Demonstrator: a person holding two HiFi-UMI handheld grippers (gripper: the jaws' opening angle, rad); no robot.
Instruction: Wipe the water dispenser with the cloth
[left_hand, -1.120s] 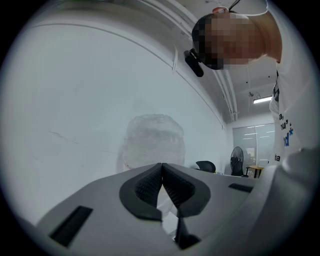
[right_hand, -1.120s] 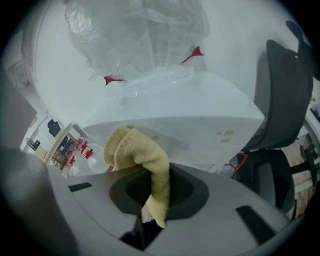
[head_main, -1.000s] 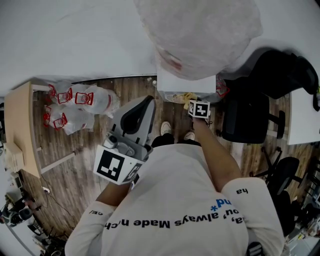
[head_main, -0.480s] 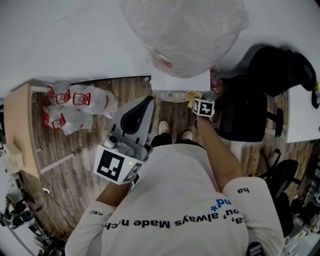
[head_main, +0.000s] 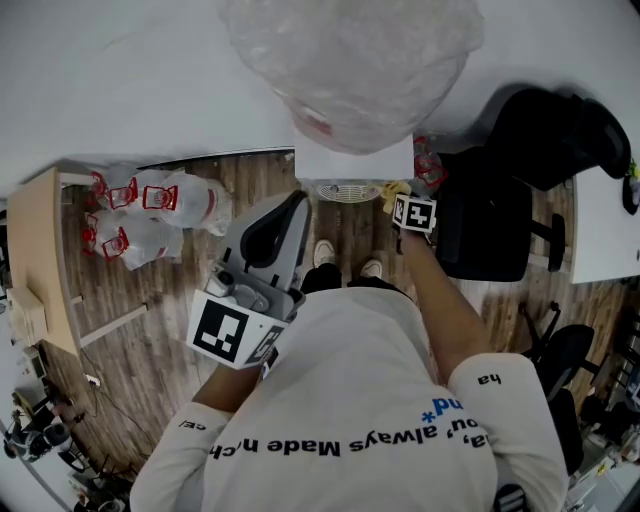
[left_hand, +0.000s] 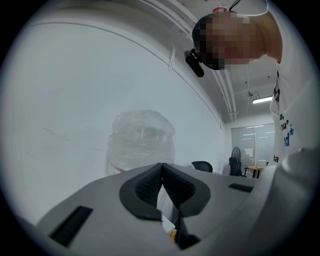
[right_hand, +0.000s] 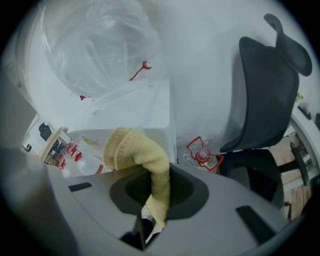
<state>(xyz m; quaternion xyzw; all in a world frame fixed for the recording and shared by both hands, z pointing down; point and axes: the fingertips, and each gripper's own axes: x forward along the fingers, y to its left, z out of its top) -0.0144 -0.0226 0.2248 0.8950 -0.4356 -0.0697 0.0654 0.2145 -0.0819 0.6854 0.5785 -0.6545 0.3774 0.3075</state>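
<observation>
**Op 1:** Wood floor (head_main: 150, 330) underfoot, white wall behind. Where's the water dispenser (head_main: 355, 158)?

**Op 2:** Vs. the wall, straight ahead of us. White body w/ a plastic-wrapped bottle (head_main: 350, 60) on top. Black office chair (head_main: 480, 225) sits just beside it, on our right.

**Op 1:** Cloth pos.?

**Op 2:** We hold the yellow cloth (right_hand: 142, 155) in the right tongs (head_main: 408, 205). Jaws are closed on its lower end. The rest folds up & over toward the dispenser's front, near the right corner. Contact w/ the body: we can't confirm.

**Op 1:** Left side?

**Op 2:** Left tongs (left_hand: 162, 175) are raised in front of us, aimed at the wall & bottle. Jaws are fully together, tips touching, nothing betw. them. They're clear of the dispenser.

**Op 1:** Other items?

**Op 2:** We see bagged bottles w/ red handles (head_main: 150, 210) on the floor to our left, next to a wooden tabletop (head_main: 35, 260).
</observation>
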